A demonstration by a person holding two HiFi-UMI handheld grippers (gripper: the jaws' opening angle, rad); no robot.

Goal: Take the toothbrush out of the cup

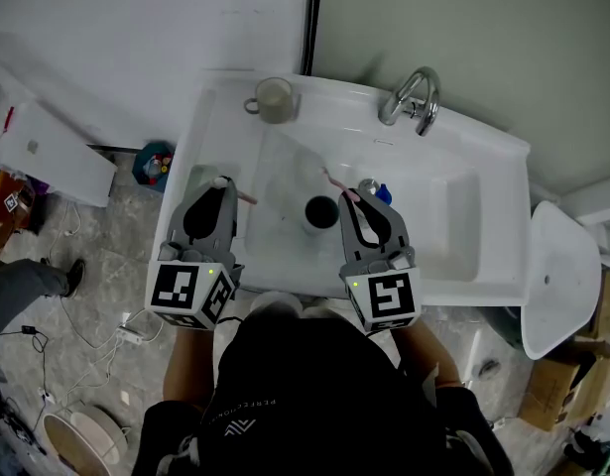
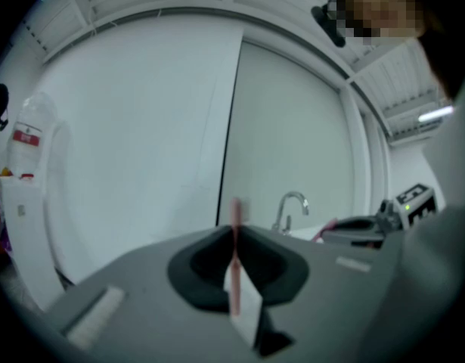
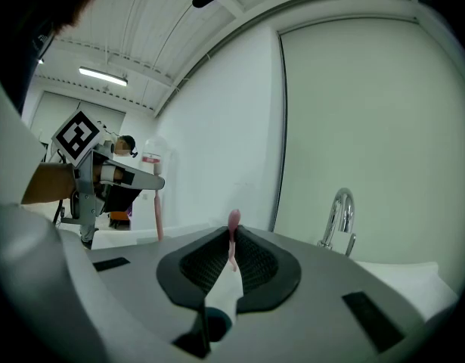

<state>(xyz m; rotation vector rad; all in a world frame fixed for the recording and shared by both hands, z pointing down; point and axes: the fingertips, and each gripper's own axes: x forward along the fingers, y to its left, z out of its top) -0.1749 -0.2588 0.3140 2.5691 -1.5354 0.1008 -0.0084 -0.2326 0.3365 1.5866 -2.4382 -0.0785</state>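
- Toothbrush (image 2: 235,263), pink, stands upright, pinched between the closed jaws of the left gripper (image 1: 222,185), left of centre in the head view and outside the cup.
- Right gripper (image 1: 363,195) clamps a second pink handle (image 3: 231,242).
- Black cup (image 1: 321,212) stands in the white sink (image 1: 453,216), between both grippers.

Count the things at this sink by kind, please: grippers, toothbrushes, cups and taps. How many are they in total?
Grippers: 2 (left gripper, right gripper).
Toothbrushes: 2, both pink (left toothbrush, right toothbrush), one held in each gripper's jaws.
Cups: 2 (beige mug, dark cup).
Taps: 1 (tap).
Total: 7.
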